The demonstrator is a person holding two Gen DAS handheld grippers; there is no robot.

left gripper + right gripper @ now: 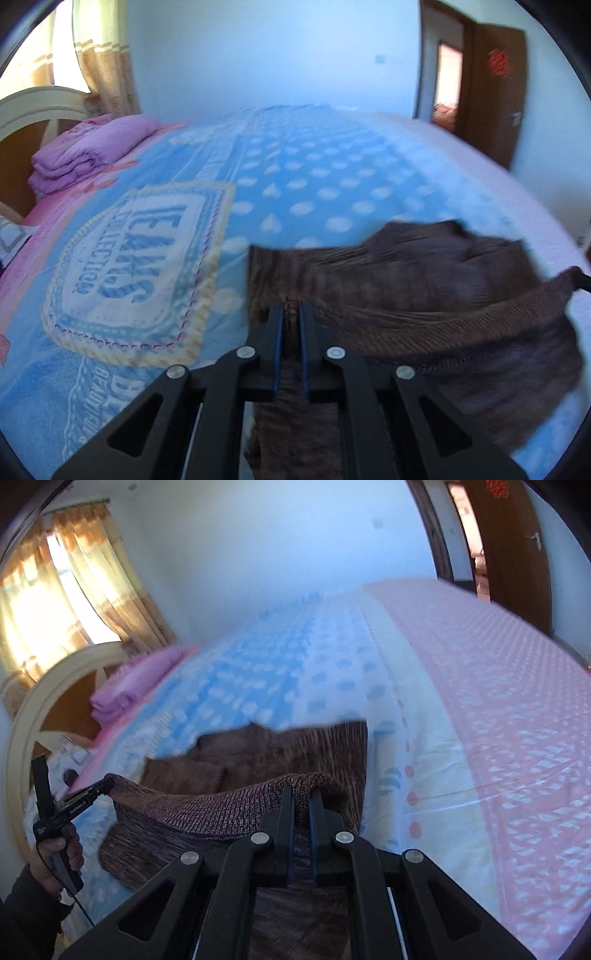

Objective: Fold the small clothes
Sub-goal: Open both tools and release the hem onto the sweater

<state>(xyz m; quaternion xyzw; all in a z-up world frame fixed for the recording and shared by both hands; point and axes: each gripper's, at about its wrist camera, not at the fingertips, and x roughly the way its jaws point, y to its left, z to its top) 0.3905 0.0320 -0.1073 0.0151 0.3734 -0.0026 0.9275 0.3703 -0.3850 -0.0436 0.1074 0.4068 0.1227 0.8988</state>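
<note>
- The left hand-held gripper (pixel 291 314) sits at the bottom centre of the left wrist view, its two black fingers with blue pads closed tight on a ribbed edge of the brown knitted garment (pixel 424 295).
- In that view the garment spreads from the fingers toward the right half of the frame, lifted and bunched, and blurred. Its thick ribbed hem runs to the right edge, where a small dark tip meets it.
- The right hand-held gripper (pixel 301 801), at the bottom centre of the right wrist view, is clenched on a rolled edge of the same brown knitted garment (pixel 229 812).
- In the right wrist view the hem stretches from those fingers to the lower left of the frame, where the left hand-held gripper (pixel 105 786) pinches its far end; the person's hand (pixel 55 856) wraps that tool's handle, with a thin cable hanging below.
- The garment hangs between the two grippers over the bed (pixel 332 177); more of its fabric lies in folds across the middle of the right wrist frame, but blur hides whether that part touches the cover.
- The bed cover is blue with white dots and a large printed label patch (pixel 140 273) in the left half of the left wrist view.
- A folded purple quilt (pixel 96 151) lies at the upper left by the headboard (pixel 33 107).
- Curtains (pixel 92 576) hang at the upper left, and a brown door (pixel 495 88) stands at the upper right.
</note>
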